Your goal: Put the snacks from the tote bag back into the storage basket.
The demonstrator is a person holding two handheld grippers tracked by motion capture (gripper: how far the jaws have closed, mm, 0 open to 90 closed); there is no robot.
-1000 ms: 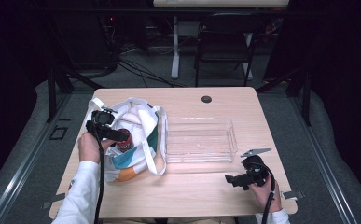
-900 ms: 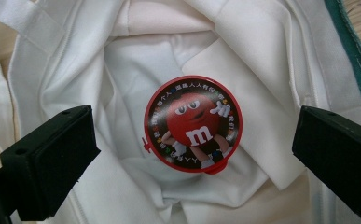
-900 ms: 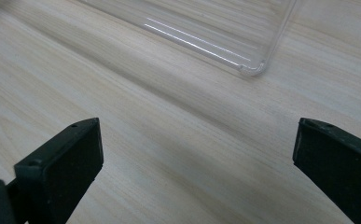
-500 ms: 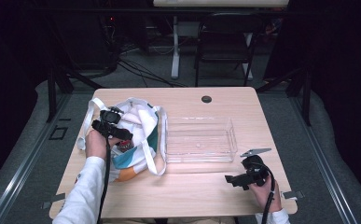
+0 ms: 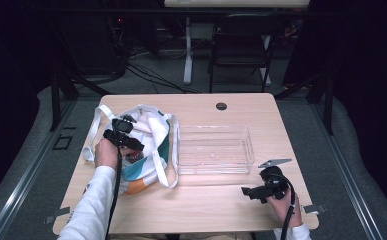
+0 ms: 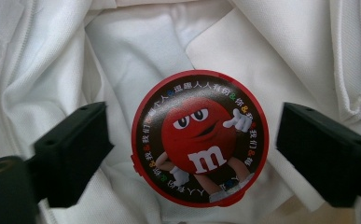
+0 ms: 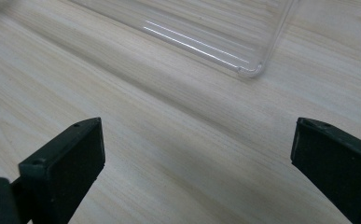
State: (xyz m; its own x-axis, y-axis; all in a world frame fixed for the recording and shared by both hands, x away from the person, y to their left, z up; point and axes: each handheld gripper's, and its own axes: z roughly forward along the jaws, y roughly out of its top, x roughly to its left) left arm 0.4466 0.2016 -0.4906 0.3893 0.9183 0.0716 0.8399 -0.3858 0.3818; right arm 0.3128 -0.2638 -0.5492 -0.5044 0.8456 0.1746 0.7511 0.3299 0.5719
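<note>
A: From the high view, where are the hands?

B: The left forearm, in a white sleeve, comes up from the bottom edge, and the left hand holds the left gripper over the open mouth of the white bag on the left half of the tabletop. The gripper points across the bag toward the clear tray, which sits just beside the bag in the middle. The right hand rests low near the front right corner, its right gripper lying level and aimed toward the left, near the tray's front corner but apart from it.

A: And the left gripper view?

B: It looks into the white cloth of the bag. A round red candy tin, with a cartoon figure on its lid, lies inside on the fabric, right between the jaws. The jaws have just been closing, yet a gap of cloth shows on each side, so the tin is not gripped.

A: The right gripper view?

B: Its jaws stand wide apart over bare wood, released, holding nothing. The tray's corner shows ahead, untouched.
</note>
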